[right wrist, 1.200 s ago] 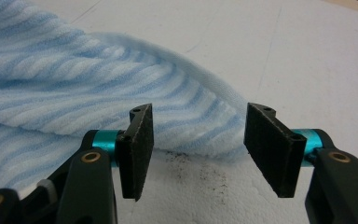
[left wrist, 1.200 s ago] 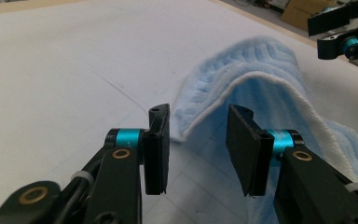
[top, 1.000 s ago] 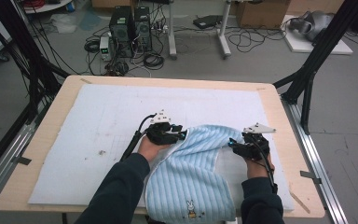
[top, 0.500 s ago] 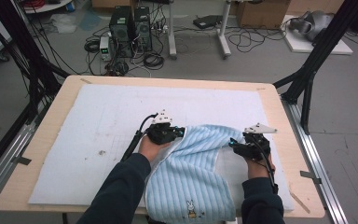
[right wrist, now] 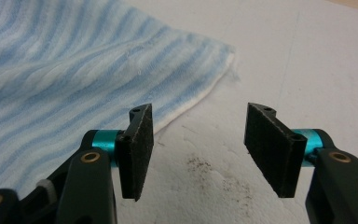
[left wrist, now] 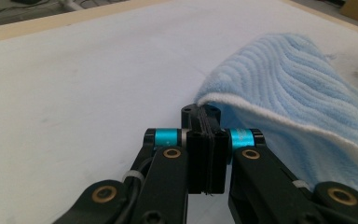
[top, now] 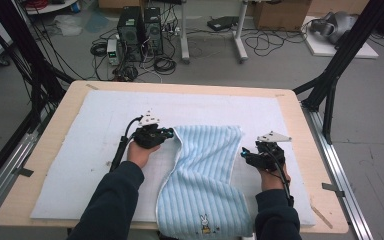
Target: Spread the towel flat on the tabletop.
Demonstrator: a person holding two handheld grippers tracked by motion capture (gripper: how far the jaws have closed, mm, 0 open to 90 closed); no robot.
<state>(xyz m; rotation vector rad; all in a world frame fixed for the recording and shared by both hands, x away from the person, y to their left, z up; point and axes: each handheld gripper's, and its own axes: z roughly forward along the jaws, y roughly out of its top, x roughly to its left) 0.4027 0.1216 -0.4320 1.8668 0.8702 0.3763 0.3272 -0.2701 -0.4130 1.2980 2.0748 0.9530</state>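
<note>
A light blue striped towel (top: 205, 175) with a white hem lies on the white mat, its near end hanging over the front edge. My left gripper (top: 171, 134) is shut on the towel's far left corner (left wrist: 205, 100), and the cloth rises in a fold just right of the jaws (left wrist: 200, 112). My right gripper (top: 245, 154) stands open at the towel's right edge, low over the mat. In the right gripper view its jaws (right wrist: 198, 112) hold nothing. The left pad (right wrist: 137, 149) sits at the towel's hem and the towel's corner (right wrist: 221, 53) lies ahead.
The white mat (top: 90, 150) covers most of the wooden table (top: 70, 100). Dark specks (right wrist: 205, 170) mark the mat under my right gripper. A small rabbit emblem (top: 205, 222) is on the towel's near end. Black frame poles (top: 330, 85) stand at the table's right, with computers and cables on the floor beyond.
My left gripper has moved left with the towel's corner, pulling the bunched cloth out flatter and wider. The right gripper has stayed where it was.
</note>
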